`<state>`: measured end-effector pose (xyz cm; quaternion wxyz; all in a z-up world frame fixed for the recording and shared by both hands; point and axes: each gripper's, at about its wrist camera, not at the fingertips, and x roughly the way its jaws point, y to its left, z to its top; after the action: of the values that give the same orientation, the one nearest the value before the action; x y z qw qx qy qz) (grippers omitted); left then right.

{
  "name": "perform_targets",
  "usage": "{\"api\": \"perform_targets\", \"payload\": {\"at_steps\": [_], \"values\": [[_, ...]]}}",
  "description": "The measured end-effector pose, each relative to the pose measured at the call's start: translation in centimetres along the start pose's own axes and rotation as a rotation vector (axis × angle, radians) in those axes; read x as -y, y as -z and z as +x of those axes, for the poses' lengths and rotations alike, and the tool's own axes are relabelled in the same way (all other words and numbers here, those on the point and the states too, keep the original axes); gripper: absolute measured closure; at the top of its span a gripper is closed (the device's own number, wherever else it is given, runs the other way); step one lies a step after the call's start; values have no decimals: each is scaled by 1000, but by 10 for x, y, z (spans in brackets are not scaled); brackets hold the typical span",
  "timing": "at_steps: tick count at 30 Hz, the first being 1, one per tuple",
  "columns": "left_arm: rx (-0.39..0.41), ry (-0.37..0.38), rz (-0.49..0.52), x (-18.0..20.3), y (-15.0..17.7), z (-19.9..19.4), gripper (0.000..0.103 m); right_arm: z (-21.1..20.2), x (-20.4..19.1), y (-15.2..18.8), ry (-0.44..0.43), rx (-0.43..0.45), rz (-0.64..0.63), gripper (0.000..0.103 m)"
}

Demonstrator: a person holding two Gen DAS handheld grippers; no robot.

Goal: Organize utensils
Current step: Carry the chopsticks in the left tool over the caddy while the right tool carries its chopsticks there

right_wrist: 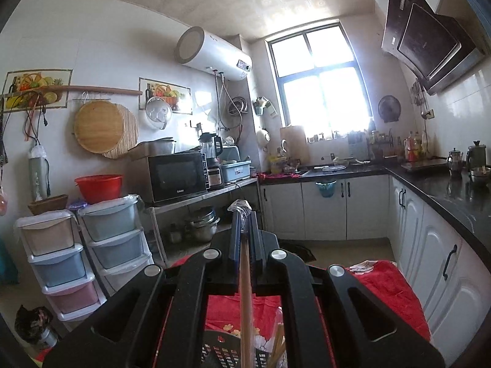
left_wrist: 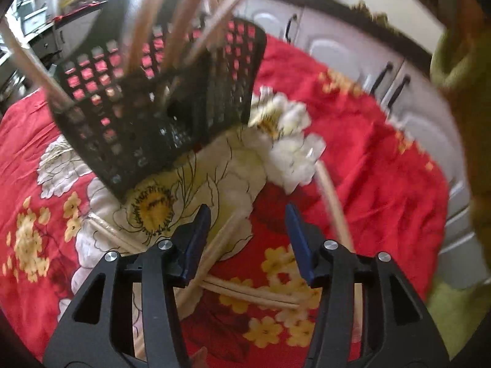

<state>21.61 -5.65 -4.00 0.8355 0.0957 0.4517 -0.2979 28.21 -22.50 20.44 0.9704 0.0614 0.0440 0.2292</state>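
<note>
A black perforated basket [left_wrist: 153, 116] stands on the red floral cloth [left_wrist: 368, 153] at the upper left, holding several pale wooden sticks [left_wrist: 144, 30]. My left gripper [left_wrist: 248, 236] is open just in front of the basket, with nothing between its blue pads [left_wrist: 198, 239]. Loose chopsticks [left_wrist: 251, 291] lie on the cloth under it. A blurred pale stick [left_wrist: 334, 208] slants past its right finger. My right gripper [right_wrist: 244, 214] is shut on a wooden stick [right_wrist: 245, 291] with clear wrap at the tip. That stick runs down toward the basket [right_wrist: 221, 349] below.
White cabinets [left_wrist: 337, 46] with black handles run behind the table's right edge. A green and brown sleeve [left_wrist: 460, 61] fills the right side. Stacked plastic drawers [right_wrist: 76, 245], a microwave [right_wrist: 175, 178] and a dark L-shaped counter [right_wrist: 445, 190] surround the table.
</note>
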Motion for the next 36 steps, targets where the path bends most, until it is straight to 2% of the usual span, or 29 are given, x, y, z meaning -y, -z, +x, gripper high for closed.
{"api": "perform_targets", "payload": {"at_steps": [5,7,8,12,15,22,28,34,36], "values": [[-70,-50,78,-2,4,24,64,17,1,4,-8,-17,-13,98],[-80,-53,86,-3,5,30,82,24,2,8,-7,-29,-14,98],[-83,-54,85,-4,6,32,84,26,3,10,-5,-31,-14,98],[-67,-52,74,-11,7,27,92,39,7,18,-1,-40,-5,98],[-15,-20,50,-12,1,10,93,45,8,25,-4,-33,3,98],[242,38,-15,-14,-29,-83,97,52,12,49,-2,0,10,98],[441,30,-60,-22,-55,-151,97,48,16,69,10,22,26,98],[647,-32,-62,-27,-90,-223,97,43,20,84,4,45,38,98],[686,-54,-63,-29,-98,-241,97,43,20,91,-7,42,38,98]]}}
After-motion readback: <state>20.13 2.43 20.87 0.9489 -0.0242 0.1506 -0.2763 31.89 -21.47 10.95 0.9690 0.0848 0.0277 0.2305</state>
